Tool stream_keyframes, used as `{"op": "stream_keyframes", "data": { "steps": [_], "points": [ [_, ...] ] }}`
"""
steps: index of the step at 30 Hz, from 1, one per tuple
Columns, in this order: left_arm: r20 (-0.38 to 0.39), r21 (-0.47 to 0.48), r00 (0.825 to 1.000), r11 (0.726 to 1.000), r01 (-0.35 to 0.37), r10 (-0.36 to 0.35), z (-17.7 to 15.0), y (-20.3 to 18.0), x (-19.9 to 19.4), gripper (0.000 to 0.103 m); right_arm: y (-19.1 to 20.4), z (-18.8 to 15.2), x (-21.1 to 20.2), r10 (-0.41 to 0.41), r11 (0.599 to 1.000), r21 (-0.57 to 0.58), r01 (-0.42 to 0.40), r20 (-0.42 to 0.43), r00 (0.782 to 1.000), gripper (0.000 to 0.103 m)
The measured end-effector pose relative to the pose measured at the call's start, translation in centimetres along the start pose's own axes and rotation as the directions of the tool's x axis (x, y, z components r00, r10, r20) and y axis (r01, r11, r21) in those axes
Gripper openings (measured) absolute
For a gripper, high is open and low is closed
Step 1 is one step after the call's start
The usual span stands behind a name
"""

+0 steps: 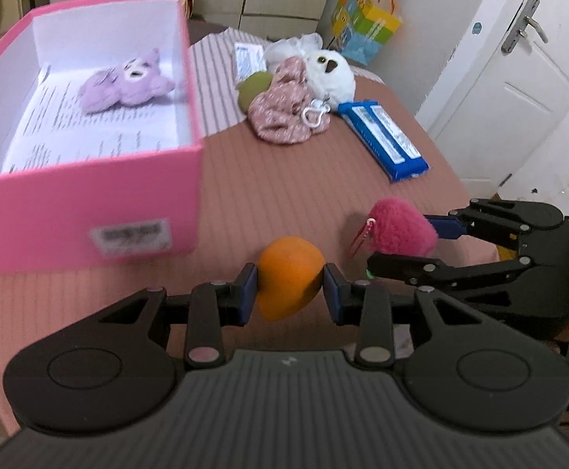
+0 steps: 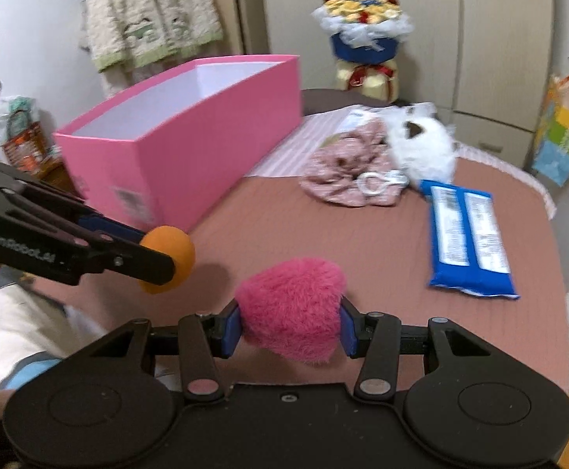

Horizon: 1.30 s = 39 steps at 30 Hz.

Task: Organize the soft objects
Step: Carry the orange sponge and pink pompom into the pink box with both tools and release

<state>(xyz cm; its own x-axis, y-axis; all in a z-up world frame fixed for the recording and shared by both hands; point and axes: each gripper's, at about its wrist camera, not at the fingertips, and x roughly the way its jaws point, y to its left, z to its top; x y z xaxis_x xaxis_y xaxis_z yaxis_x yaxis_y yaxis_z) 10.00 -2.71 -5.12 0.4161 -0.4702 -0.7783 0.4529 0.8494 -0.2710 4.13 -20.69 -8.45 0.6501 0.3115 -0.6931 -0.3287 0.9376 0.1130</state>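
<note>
- The inside of the pink box (image 1: 88,203) is only shown by the left wrist view: a fuzzy lilac plush toy (image 1: 126,86) is lying in there on printed paper sheets (image 1: 69,133). From the right wrist view just the white inner walls can be seen.
- A smooth, rounded orange soft ball (image 1: 288,277) is pinched between the blue pads of the left hand-held gripper (image 1: 290,291), near the box's front corner.
- A shaggy hot-pink plush heart (image 2: 290,310) is squeezed by the right hand-held gripper (image 2: 290,326), just beside the ball. Its pink loop (image 1: 362,234) is only caught from the left side.
- The pile further back on the ribbed brown surface (image 1: 284,195): a floral fabric scrunchie (image 1: 284,113), a fluffy white plush (image 1: 329,72) with a white clip (image 1: 315,115), and a glossy blue packet (image 1: 386,138).
- An olive-green ball (image 1: 253,88) can be seen from the left wrist only; in the other view it's mostly hidden behind the scrunchie.
- The label on the box is too blurred to be read.
</note>
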Motion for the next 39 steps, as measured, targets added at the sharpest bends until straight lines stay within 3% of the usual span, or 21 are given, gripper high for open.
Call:
{"op": "stream_keyframes", "data": {
  "steps": [7,14,22,31,36,39],
  "points": [
    [-0.001,0.026,0.998,0.998,-0.057,0.057,-0.5,1.0,-3.9,0.035,3.0,2.0,-2.3,0.143,0.989,-0.035,-0.144,-0.029,0.989,0.053],
    [0.104,0.081,0.985,0.985,-0.149,0.141,-0.4,1.4,-9.3,0.035,6.0,4.4,-4.4,0.239,0.965,-0.108,-0.239,-0.009,0.971,0.053],
    [0.119,0.093,0.984,0.985,-0.147,0.136,0.5,2.6,-12.2,0.035,7.9,7.4,-5.3,0.346,0.933,-0.118,-0.341,0.025,0.938,0.054],
    [0.180,0.092,0.974,0.983,-0.157,0.139,2.7,4.3,-13.8,0.035,9.7,10.8,-4.5,0.347,0.927,-0.176,-0.332,0.060,0.936,0.054],
    [0.253,0.094,0.950,0.973,-0.212,0.182,5.1,5.7,-13.3,0.035,9.6,13.2,-2.5,0.314,0.934,-0.216,-0.285,0.110,0.943,0.054],
    [0.263,0.056,0.950,0.980,-0.190,0.169,7.2,7.4,-12.5,0.035,8.8,15.4,-0.9,0.339,0.931,-0.181,-0.316,0.114,0.934,0.054]
  ]
}}
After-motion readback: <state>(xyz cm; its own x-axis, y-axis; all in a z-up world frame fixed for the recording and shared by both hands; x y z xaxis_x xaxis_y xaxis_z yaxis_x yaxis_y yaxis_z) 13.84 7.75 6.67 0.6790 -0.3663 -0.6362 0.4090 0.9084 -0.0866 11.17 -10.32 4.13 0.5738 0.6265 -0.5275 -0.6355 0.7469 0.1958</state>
